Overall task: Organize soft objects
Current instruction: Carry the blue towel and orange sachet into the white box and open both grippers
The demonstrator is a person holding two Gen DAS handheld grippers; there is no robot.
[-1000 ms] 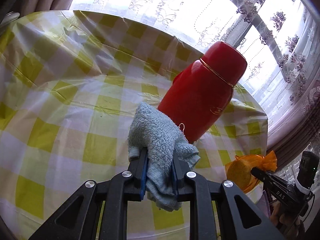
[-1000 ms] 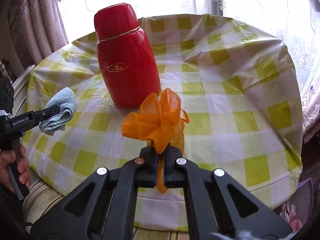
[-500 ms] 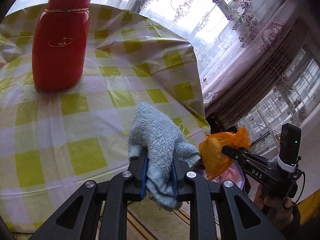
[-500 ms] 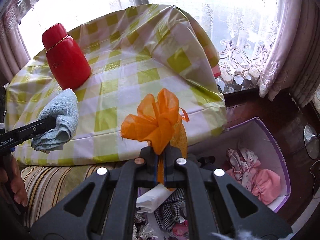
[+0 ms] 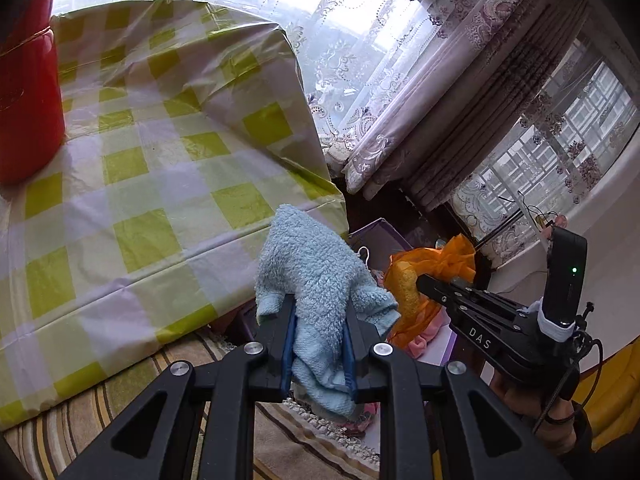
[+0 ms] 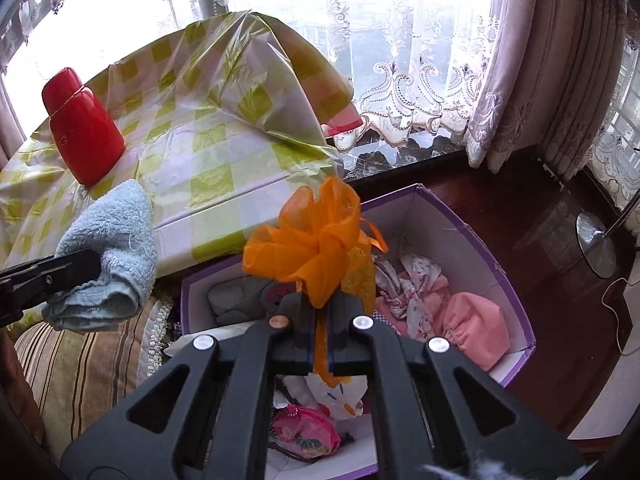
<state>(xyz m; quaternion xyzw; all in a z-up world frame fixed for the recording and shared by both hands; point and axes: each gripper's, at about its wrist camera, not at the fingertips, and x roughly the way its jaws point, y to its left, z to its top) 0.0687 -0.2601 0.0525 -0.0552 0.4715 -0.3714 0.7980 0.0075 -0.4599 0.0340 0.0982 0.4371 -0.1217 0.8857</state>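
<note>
Gripping now: both claws are loaded, off the desk's edge.
Left claw: pinched tight on the blue towel.
Right claw: closed on the orange mesh pouch, directly over the purple box.
Box: pink clothes lie below the right claw.
Desk: red flask stands well behind both claws.

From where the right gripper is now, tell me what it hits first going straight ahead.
Probably the purple box: the right gripper, shut on the orange pouch, points down into it, toward the pink clothes. Depth is unclear.
</note>
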